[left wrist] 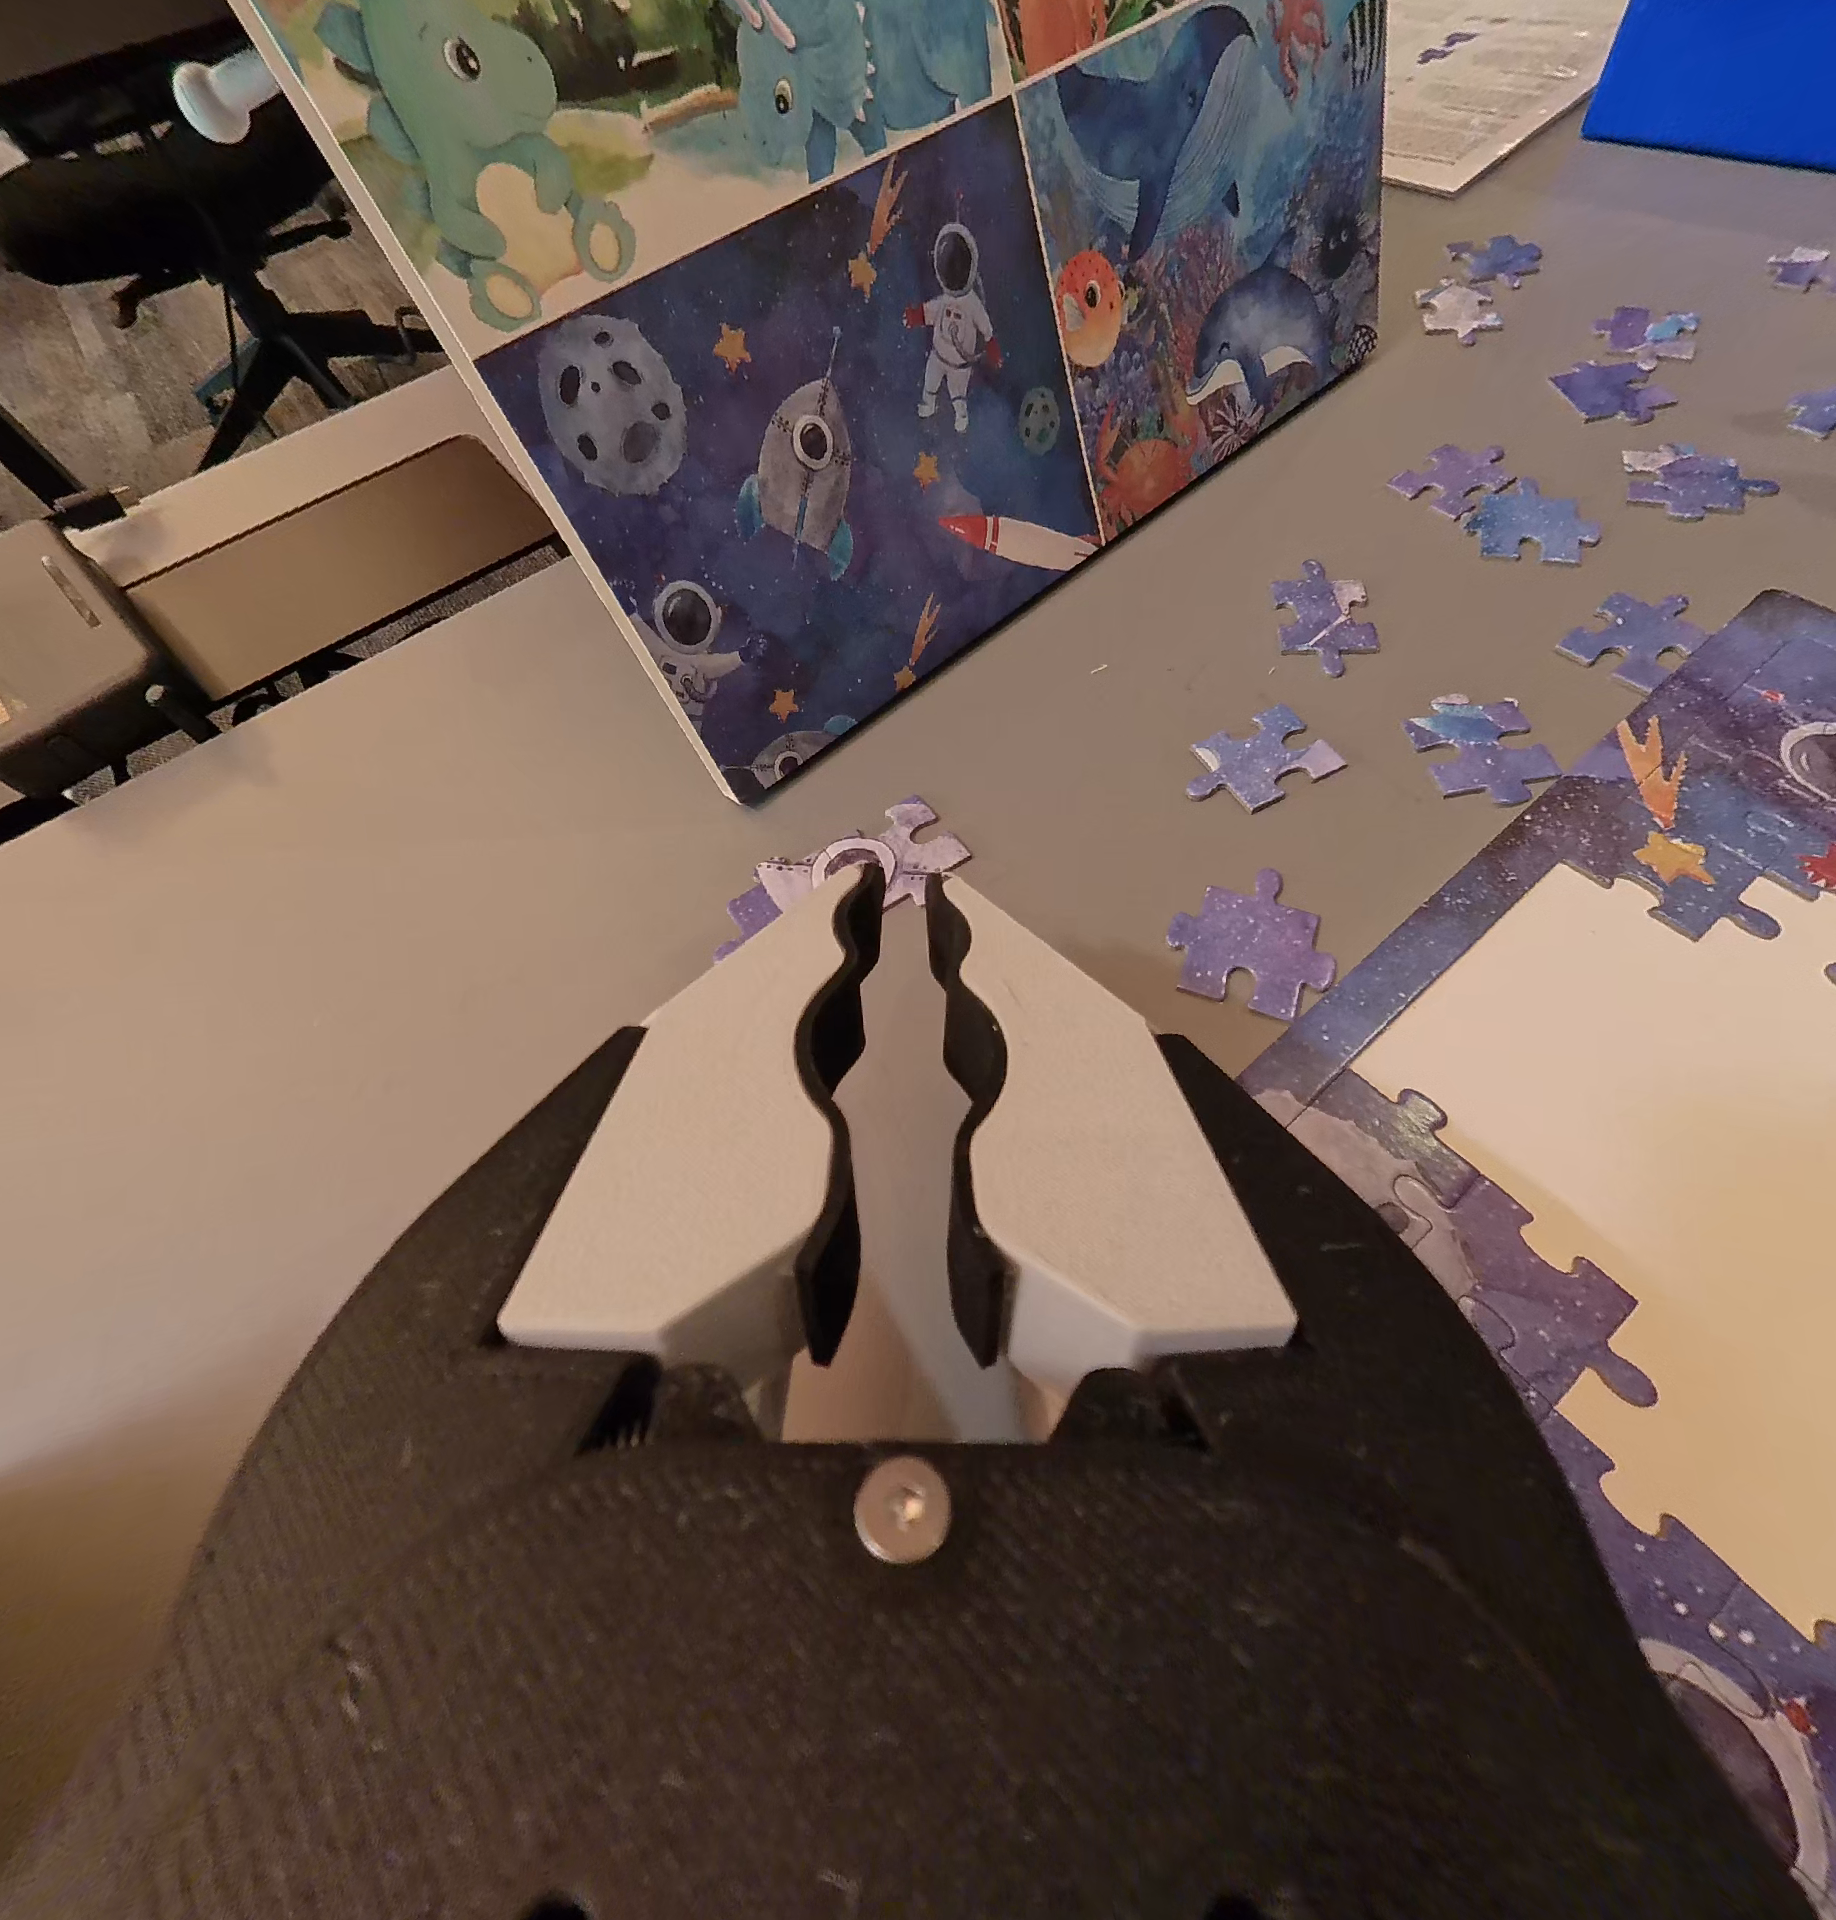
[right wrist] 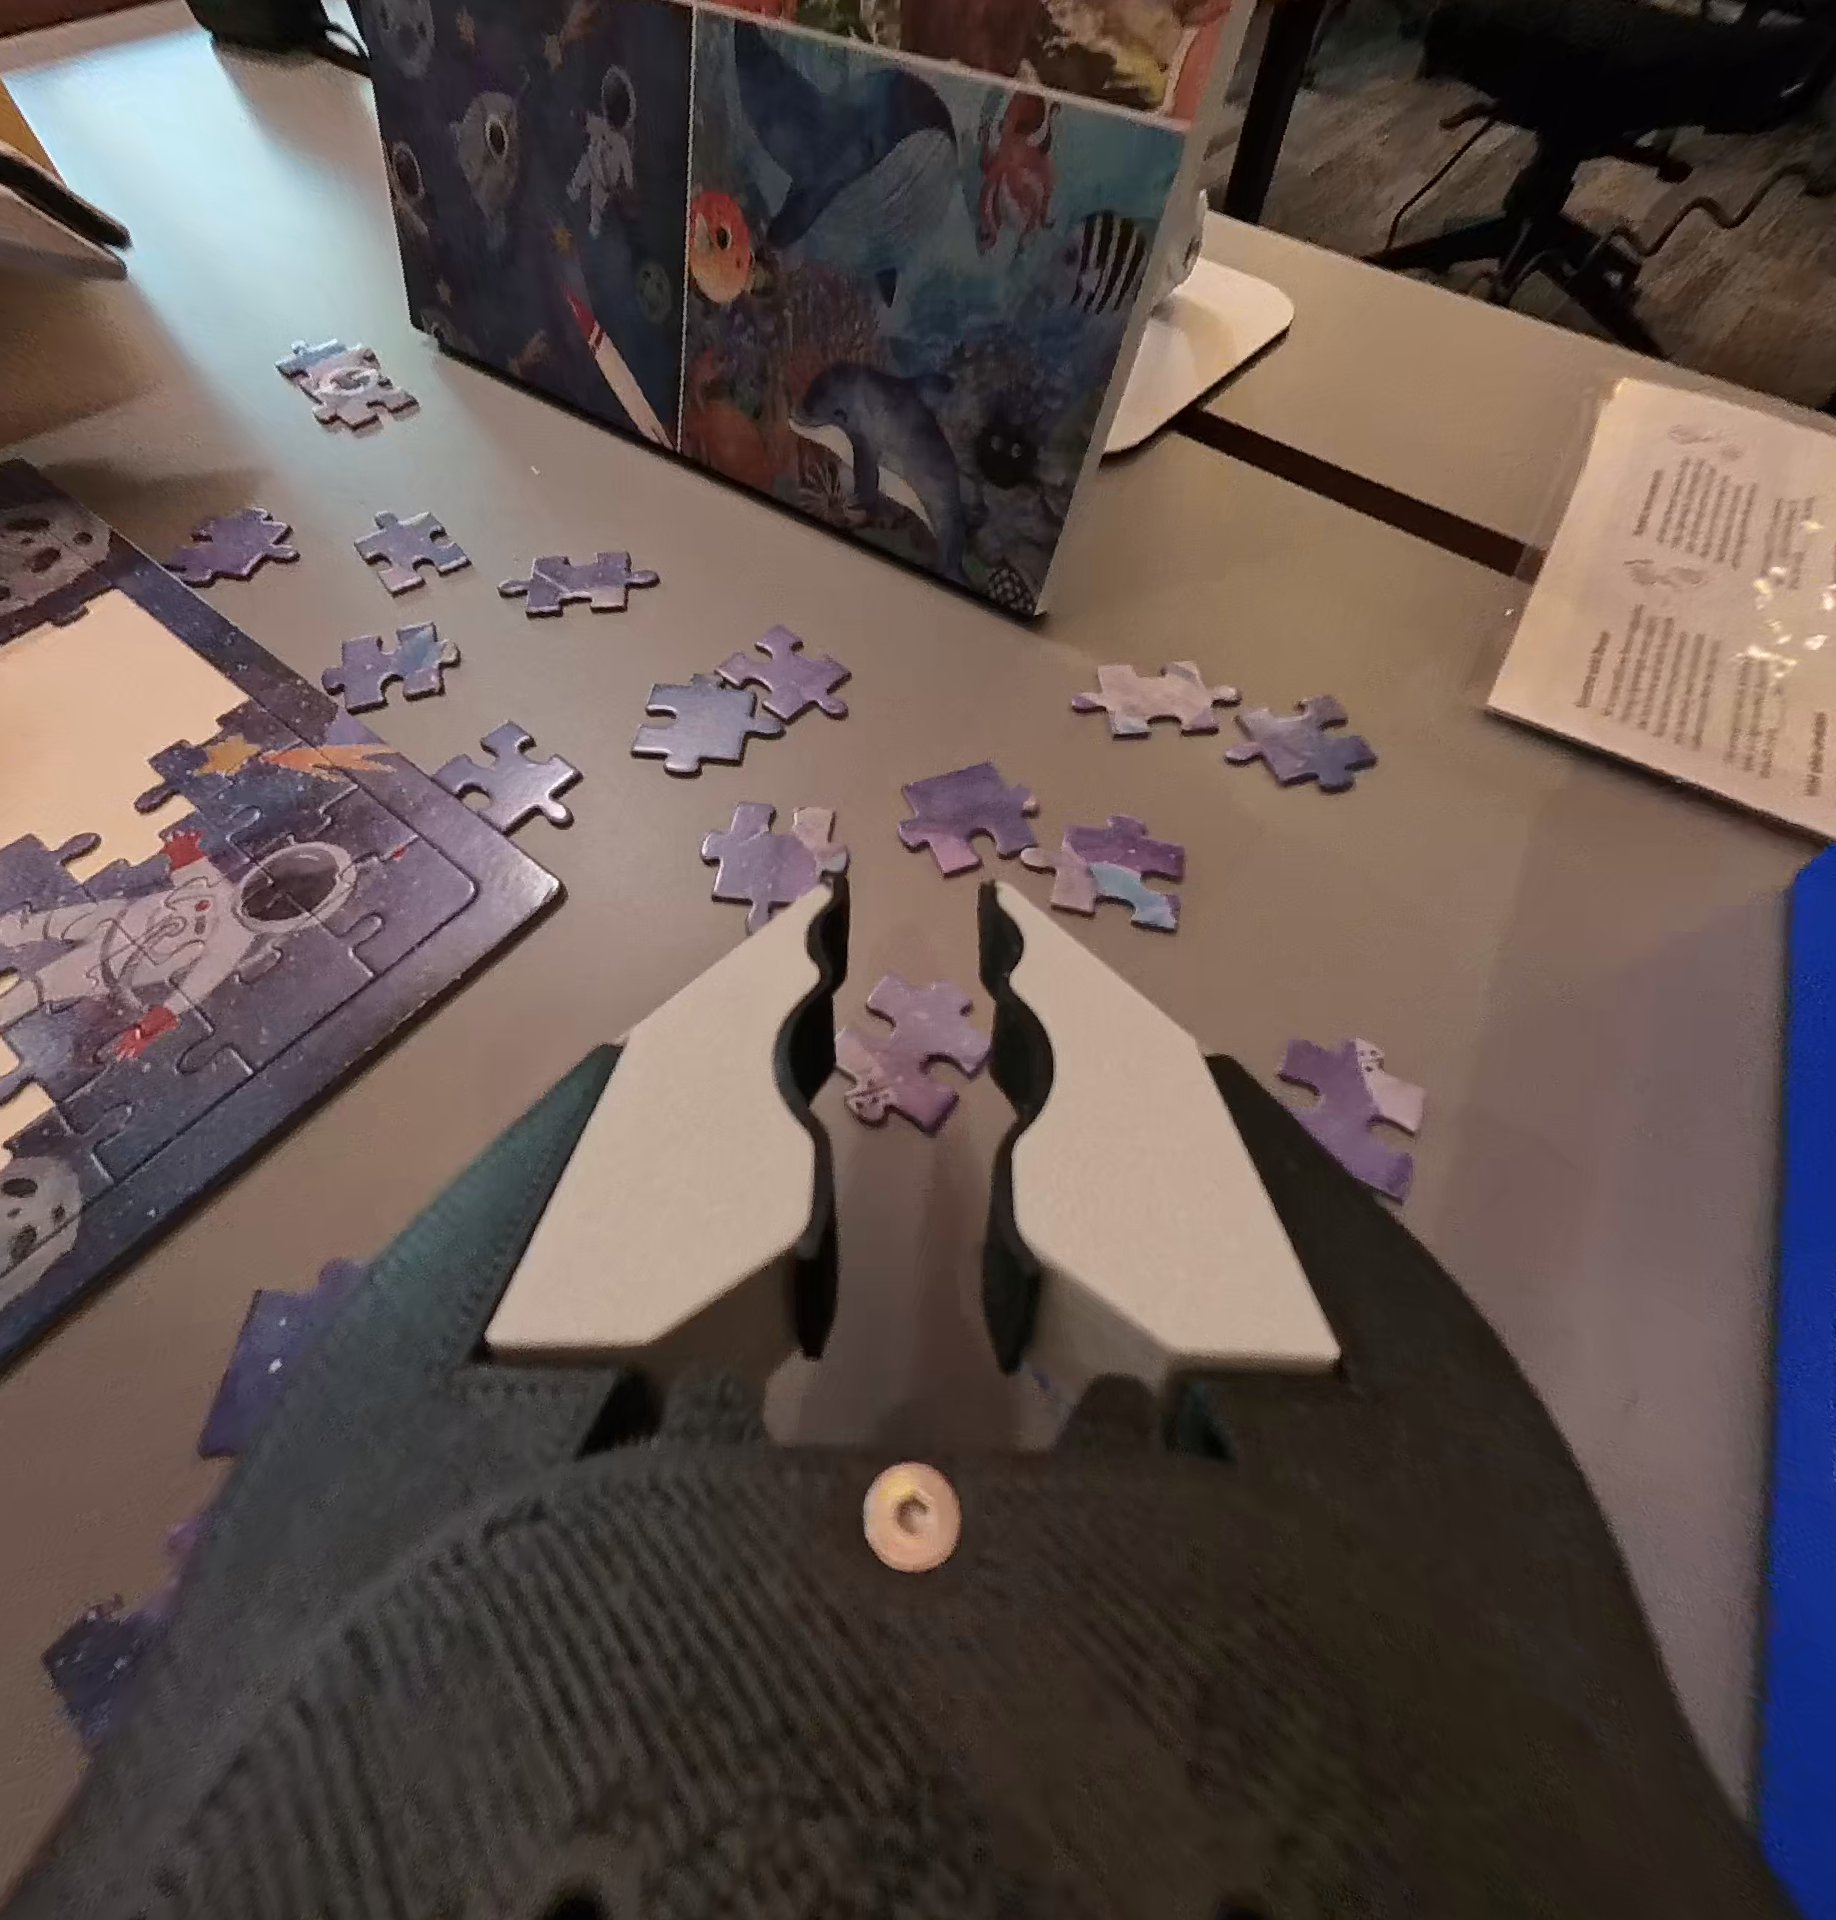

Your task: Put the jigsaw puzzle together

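My left gripper (left wrist: 901, 883) hovers low over a pale puzzle piece with a ring on it (left wrist: 919, 847), which lies flat on the grey table just before the corner of the picture box (left wrist: 789, 468). Its jaws stand a narrow slit apart and grip nothing. My right gripper (right wrist: 914, 894) is open above a purple puzzle piece (right wrist: 909, 1049) that lies on the table between the fingers, untouched by the pads. The half-built space puzzle in its tray lies to the right in the left wrist view (left wrist: 1516, 1195) and to the left in the right wrist view (right wrist: 218, 831).
Several loose purple pieces (right wrist: 748, 707) are scattered between the tray and the upright picture box (right wrist: 841, 364). A printed sheet in plastic (right wrist: 1703, 603) and a blue flat object (right wrist: 1828, 1247) lie at the right. The table edge and an office chair (left wrist: 166, 229) are at the far left. My hands' fingertips stand some 35 cm from each other.
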`<state>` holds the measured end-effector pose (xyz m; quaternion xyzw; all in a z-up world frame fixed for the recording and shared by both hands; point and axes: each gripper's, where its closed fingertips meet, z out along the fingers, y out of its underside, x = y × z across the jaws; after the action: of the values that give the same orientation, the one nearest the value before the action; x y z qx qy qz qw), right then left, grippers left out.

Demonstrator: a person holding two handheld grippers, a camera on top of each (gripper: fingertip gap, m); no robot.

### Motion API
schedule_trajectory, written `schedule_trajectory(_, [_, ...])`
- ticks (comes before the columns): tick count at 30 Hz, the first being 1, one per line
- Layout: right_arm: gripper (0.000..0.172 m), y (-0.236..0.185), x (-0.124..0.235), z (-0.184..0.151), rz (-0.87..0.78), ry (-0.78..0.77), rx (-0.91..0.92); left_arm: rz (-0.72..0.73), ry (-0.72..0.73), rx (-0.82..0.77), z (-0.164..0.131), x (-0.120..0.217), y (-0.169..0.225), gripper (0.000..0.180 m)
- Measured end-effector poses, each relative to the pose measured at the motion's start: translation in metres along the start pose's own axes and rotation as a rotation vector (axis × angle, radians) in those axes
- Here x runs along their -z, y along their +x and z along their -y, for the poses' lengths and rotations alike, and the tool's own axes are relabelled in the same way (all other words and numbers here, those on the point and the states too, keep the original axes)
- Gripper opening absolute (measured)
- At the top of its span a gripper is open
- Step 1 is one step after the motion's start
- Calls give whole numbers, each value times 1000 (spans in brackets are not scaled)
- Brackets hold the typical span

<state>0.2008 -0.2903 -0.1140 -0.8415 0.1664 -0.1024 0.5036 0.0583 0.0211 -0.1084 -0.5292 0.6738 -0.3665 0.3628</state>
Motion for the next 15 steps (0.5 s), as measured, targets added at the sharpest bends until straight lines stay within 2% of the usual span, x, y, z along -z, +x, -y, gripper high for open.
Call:
schedule_trajectory(5, [17,-16,-10,-6,31,-63,-13,4,9,-10,3,2,1,6])
schedule_trajectory(8, [17,-13,-13,-14,-13,-124,11,10,12,-19,5,3,1,6])
schedule_trajectory(11, [28,-2,-11,-22,-66,-168,-2,16,15,-31,7,4,1,6])
schedule_trajectory(15, [45,0,-11,-38,-46,-242,-77,23,17,-44,8,5,2,6])
